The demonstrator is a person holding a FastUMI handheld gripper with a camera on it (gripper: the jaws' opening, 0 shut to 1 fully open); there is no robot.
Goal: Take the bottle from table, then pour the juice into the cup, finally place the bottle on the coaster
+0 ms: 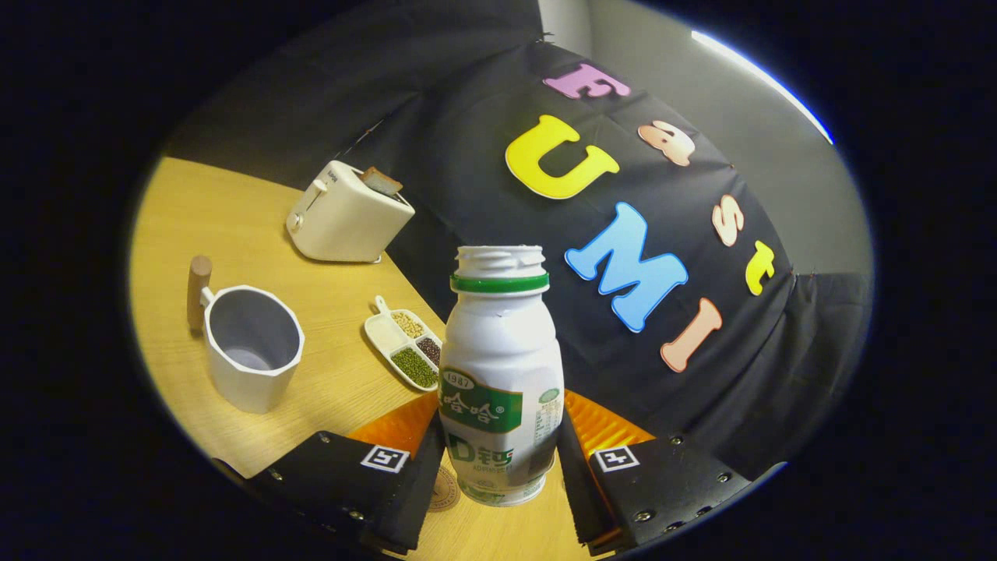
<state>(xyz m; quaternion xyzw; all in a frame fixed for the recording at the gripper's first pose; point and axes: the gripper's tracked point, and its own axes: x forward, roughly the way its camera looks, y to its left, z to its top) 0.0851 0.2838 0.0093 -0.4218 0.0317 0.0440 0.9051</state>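
Gripper: my gripper (498, 460) is clamping both fingers on the lower sides of the bottle.
Bottle: the white plastic bottle (500, 366) with a green neck ring and green label is standing upright between my fingers, its cap off and mouth open; I cannot tell whether its base is touching the counter.
Coaster: a round tan coaster (445, 489) is peeking out on the counter just beside the bottle's base.
Cup: the white faceted cup (253, 347) with a wooden handle is sitting open and upright, well apart from the bottle.
Counter: the pale wooden counter (218, 234) is carrying everything.
Further back: a white divided dish of beans (405, 351) is lying between cup and bottle, and a cream toaster (347, 214) holding a slice of toast is standing beyond it.
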